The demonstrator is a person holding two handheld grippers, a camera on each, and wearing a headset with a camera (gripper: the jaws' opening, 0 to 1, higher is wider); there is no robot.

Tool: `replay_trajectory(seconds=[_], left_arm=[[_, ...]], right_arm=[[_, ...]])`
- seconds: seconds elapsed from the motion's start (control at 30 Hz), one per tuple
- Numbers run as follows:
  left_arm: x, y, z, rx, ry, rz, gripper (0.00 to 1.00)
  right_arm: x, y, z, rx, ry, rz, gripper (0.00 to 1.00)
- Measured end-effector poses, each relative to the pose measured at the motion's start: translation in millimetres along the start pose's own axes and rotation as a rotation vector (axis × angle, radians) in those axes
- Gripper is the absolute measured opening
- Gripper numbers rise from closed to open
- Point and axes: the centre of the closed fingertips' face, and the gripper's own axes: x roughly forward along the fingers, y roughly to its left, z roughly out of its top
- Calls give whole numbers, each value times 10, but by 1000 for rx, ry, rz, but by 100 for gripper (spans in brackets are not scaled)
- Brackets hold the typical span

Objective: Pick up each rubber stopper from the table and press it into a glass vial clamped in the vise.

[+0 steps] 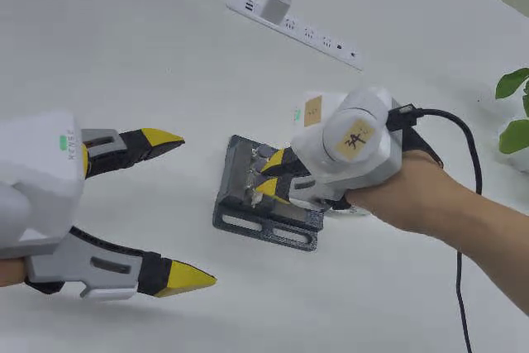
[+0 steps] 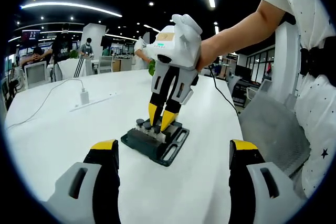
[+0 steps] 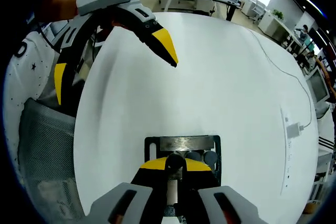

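In the right tool [image 3: 175, 168], a stopper [image 3: 175, 160].

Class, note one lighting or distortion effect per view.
Head view: even light, faint shadows on the white table. Left gripper view: fisheye curves the bright ceiling light strip. Right gripper view: table edge bows; right hand-held gripper, closed on a dark rubber stopper, looms large.

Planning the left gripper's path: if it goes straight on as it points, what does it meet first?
Likely the vise, where the right gripper grips a stopper; depth is unclear.
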Motion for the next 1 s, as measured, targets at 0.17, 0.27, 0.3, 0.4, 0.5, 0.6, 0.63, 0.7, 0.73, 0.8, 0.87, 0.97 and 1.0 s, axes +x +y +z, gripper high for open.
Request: replay_trajectory(seconds=[0.17, 0.27, 0.3, 0.4, 0.5, 0.6, 0.63, 0.7, 0.73, 0.8, 0.87, 0.97, 1.0], left_arm=[[8, -4, 6, -1, -1, -2, 86], [12, -8, 14, 1, -3, -4, 86], [13, -7, 16, 0, -3, -4, 86], [22, -11, 23, 3, -3, -6, 85], [23, -20, 36, 5, -4, -8, 85], [11, -22, 42, 3, -5, -6, 85], [7, -24, 39, 3, -4, -6, 85], [-4, -25, 20, 2, 2, -6, 85], [-10, -27, 13, 2, 4, -6, 85], [-15, -26, 12, 0, 3, -5, 85], [-16, -28, 10, 0, 4, -6, 85], [-8, -29, 14, 0, 3, -8, 85], [-3, -31, 14, 0, 3, -9, 85]], right_arm=[[9, 16, 2, -70, 23, -10, 4], [9, 3, -2, -65, 28, -17, 4], [10, 0, -4, -57, 27, -17, 4], [5, -5, -5, -45, 22, -16, 5], [1, -2, 0, -38, 17, -19, 6], [-8, -2, -2, -26, 2, -24, 6], [-8, -3, -2, -22, -1, -26, 6], [-8, -4, 1, -18, -5, -29, 7], [-8, -4, 3, -19, -6, -30, 7], [-8, -4, 5, -19, -7, -31, 7], [-7, -8, 5, -14, -10, -31, 7], [-9, -8, 8, -12, -13, -30, 7], [-11, -8, 9, -9, -14, -30, 7]])
